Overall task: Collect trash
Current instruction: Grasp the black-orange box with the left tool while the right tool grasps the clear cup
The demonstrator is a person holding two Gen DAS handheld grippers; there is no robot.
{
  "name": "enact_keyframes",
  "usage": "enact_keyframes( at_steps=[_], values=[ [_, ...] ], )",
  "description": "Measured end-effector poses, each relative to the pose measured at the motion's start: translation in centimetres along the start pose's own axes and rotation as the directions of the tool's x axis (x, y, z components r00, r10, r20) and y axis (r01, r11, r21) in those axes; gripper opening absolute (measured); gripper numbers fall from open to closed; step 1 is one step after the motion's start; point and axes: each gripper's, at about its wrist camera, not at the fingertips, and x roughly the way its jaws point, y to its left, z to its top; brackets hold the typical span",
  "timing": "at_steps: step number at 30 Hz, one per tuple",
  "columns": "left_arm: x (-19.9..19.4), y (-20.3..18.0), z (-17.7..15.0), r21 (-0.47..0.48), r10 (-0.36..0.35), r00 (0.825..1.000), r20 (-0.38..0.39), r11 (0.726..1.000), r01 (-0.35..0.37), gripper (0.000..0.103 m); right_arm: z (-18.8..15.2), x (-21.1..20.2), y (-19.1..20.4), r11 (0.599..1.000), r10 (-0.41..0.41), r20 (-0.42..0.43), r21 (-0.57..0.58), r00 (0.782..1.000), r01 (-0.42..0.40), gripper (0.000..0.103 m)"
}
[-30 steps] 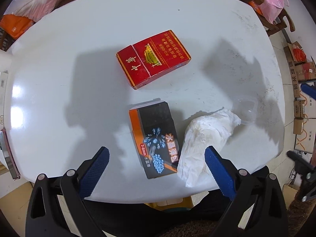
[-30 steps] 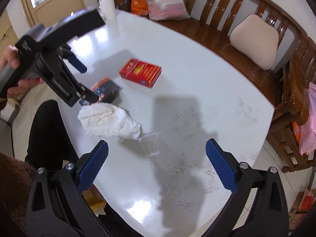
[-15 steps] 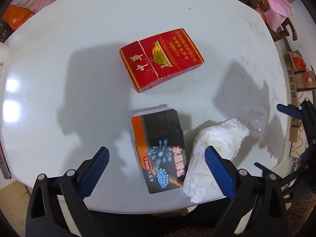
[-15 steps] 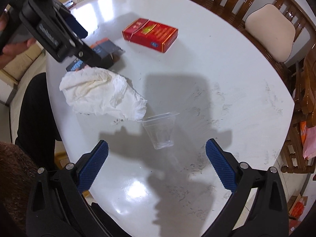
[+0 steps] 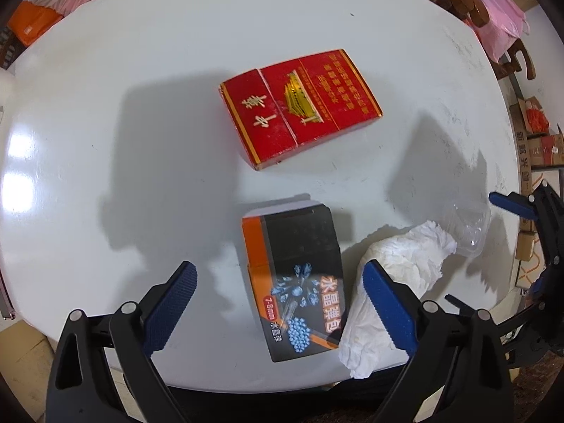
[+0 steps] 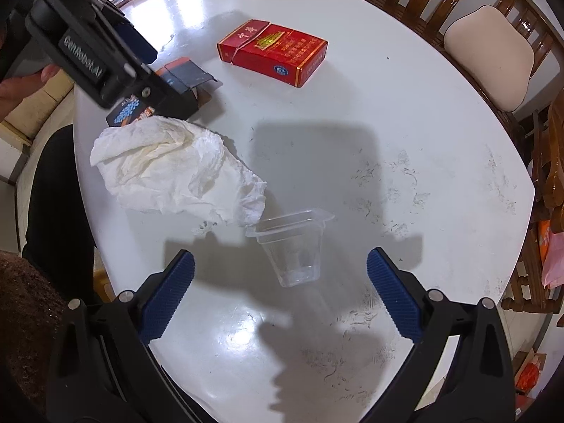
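Observation:
On the white round table (image 5: 105, 141) lie a red cigarette box (image 5: 299, 105), a black and orange box (image 5: 296, 282), a crumpled white tissue (image 5: 398, 278) and a clear plastic cup (image 5: 469, 225) on its side. My left gripper (image 5: 278, 303) is open, its jaws on either side of the black box, above it. My right gripper (image 6: 280, 289) is open, with the clear cup (image 6: 294, 246) lying between its jaws. The right wrist view also shows the tissue (image 6: 176, 169), the red box (image 6: 273, 56) and the black box (image 6: 169, 84), partly hidden by the left gripper's body (image 6: 88, 53).
A wooden bench (image 6: 458, 7) with a beige cushion (image 6: 490, 56) curves round the table's far side. Plastic bags (image 5: 493, 17) lie on the bench. Cardboard boxes (image 5: 539, 137) stand on the floor at right. The person's dark-clothed legs (image 6: 49, 194) are at the table's near edge.
Both grippers have moved in closer over the table. The left has closed in over the black box. The right has come down around the clear cup. Both stay open.

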Motion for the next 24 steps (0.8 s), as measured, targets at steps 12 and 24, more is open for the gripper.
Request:
enact_keyframes(
  at_steps=[12,24],
  values=[
    [1.1,2.3,1.2,-0.012,-0.022,0.999,-0.033,1.0,0.022,0.078,0.3,0.3,0.2,1.0,0.0,0.003,-0.006,1.0,0.0,0.076],
    [1.6,1.7,0.5,-0.021,-0.031,0.999,-0.034,0.999,0.03,0.063,0.5,1.0,-0.5,1.0,0.019,-0.004,0.025,1.0,-0.019,0.056]
  ],
)
